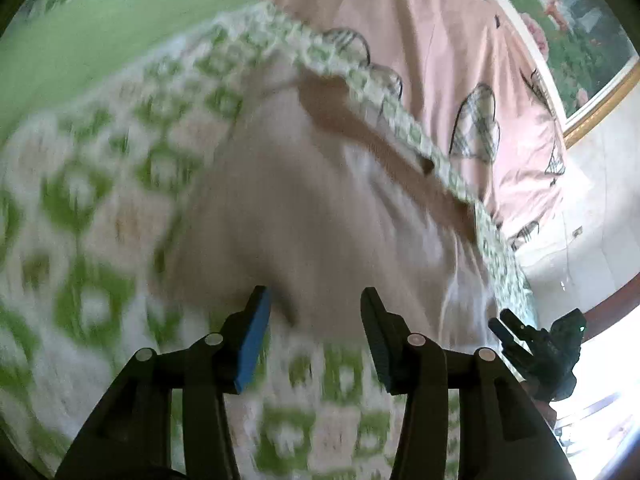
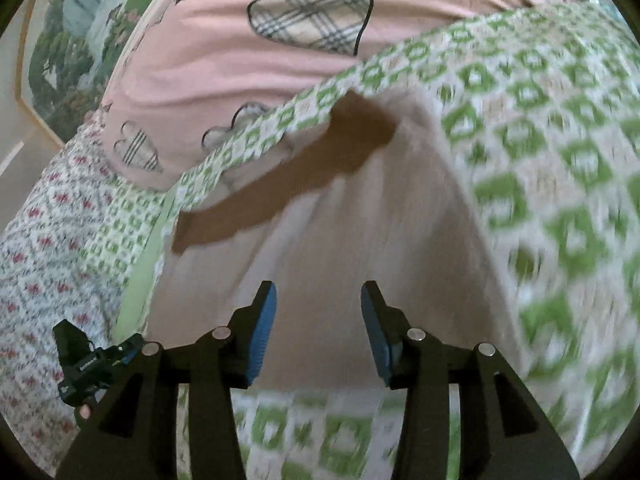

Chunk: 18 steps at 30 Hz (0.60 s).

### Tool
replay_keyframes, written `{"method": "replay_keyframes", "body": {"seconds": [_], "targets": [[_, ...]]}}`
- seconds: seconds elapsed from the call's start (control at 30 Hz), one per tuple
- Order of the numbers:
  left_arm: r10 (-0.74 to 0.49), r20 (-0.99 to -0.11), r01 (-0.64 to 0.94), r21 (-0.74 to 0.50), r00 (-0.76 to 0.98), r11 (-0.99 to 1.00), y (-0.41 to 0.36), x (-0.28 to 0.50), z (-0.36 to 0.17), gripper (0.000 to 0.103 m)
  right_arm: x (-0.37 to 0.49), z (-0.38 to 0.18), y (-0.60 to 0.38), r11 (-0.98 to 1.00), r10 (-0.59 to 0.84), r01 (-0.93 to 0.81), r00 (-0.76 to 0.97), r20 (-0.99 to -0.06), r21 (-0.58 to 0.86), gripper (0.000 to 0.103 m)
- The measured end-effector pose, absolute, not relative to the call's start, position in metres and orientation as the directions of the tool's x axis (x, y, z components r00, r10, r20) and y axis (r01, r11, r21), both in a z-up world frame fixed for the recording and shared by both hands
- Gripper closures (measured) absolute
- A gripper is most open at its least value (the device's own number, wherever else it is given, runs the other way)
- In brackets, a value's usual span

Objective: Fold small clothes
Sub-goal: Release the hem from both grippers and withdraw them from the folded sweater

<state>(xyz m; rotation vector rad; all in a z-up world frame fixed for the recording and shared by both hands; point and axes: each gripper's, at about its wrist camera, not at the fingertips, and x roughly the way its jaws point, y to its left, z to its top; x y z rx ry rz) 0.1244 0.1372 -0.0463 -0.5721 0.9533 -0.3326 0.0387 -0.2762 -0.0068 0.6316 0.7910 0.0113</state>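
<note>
A pale pink-white small garment (image 1: pixel 320 208) lies on the green-and-white patterned bedspread (image 1: pixel 88 200), with a brown band (image 1: pixel 384 136) along its far edge. My left gripper (image 1: pixel 316 312) is open just above the garment's near hem. In the right wrist view the same garment (image 2: pixel 340 248) and its brown band (image 2: pixel 288 172) lie ahead. My right gripper (image 2: pixel 319 304) is open over the near hem, holding nothing. Both views are blurred by motion. Each gripper shows at the edge of the other's view: the right one (image 1: pixel 536 344) and the left one (image 2: pixel 88 364).
A pink pillow with plaid hearts (image 2: pixel 312 12) lies beyond the garment, also in the left wrist view (image 1: pixel 460 72). A red-flowered white cloth (image 2: pixel 44 240) lies left of the bedspread (image 2: pixel 560 152). A framed landscape picture (image 1: pixel 572 28) hangs on the wall.
</note>
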Motion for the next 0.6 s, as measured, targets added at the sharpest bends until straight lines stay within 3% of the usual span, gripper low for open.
{"method": "replay_keyframes", "body": {"seconds": [0.2, 0.27, 0.6], "targets": [[-0.536, -0.673, -0.015, -0.63, 0.51, 0.777, 0.121, 0.096, -0.068, 0.05, 0.005, -0.014, -0.26, 0.796, 0.267, 0.225, 0.703, -0.659, 0.562, 0.053], [-0.536, -0.662, -0.022, -0.64, 0.523, 0.768, 0.118, 0.092, -0.067, 0.041, 0.0, -0.014, -0.255, 0.798, 0.272, 0.221, 0.699, -0.661, 0.561, 0.053], [-0.523, -0.622, -0.1, -0.694, 0.582, 0.713, 0.122, 0.122, -0.073, 0.038, -0.009, -0.016, -0.246, 0.794, 0.292, 0.211, 0.689, -0.663, 0.57, 0.051]]}}
